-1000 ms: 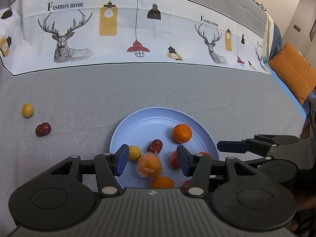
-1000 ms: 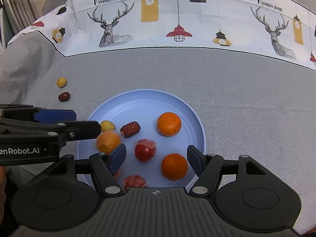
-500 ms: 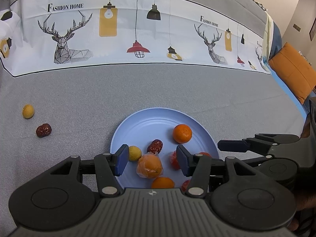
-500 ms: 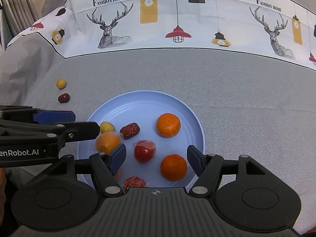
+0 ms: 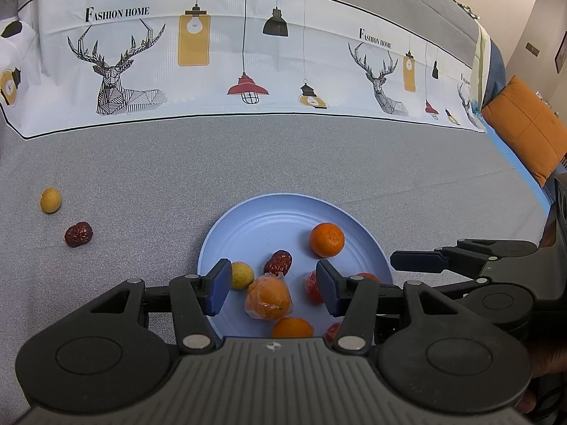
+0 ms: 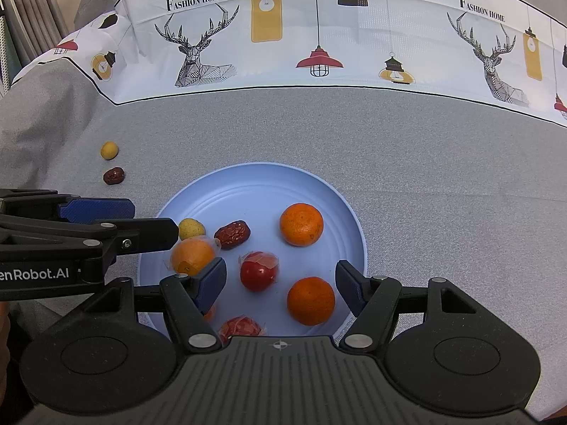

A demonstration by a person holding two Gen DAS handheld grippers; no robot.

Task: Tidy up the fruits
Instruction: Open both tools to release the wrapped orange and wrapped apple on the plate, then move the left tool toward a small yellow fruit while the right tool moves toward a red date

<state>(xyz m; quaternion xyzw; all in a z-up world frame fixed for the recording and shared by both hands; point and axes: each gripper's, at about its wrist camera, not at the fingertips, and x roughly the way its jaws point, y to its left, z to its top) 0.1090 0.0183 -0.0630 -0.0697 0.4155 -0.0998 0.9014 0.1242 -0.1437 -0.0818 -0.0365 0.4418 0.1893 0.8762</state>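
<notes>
Blue plate (image 6: pixel 340 191) on grey cloth (image 6: pixel 425 163), holding oranges, red fruits, a date and a yellow fruit. Left gripper (image 5: pixel 273 287): jaws released, nothing gripped; wrapped orange (image 5: pixel 268 296) lies on the plate below and between its pads, touching neither. Right gripper (image 6: pixel 281 285): jaws released; red fruit (image 6: pixel 258 272) and bare orange (image 6: pixel 310 300) lie on the plate beneath the gap, untouched. A second date (image 5: pixel 78 234) and a yellow fruit (image 5: pixel 50 199) lie on the cloth, well left of the plate.
</notes>
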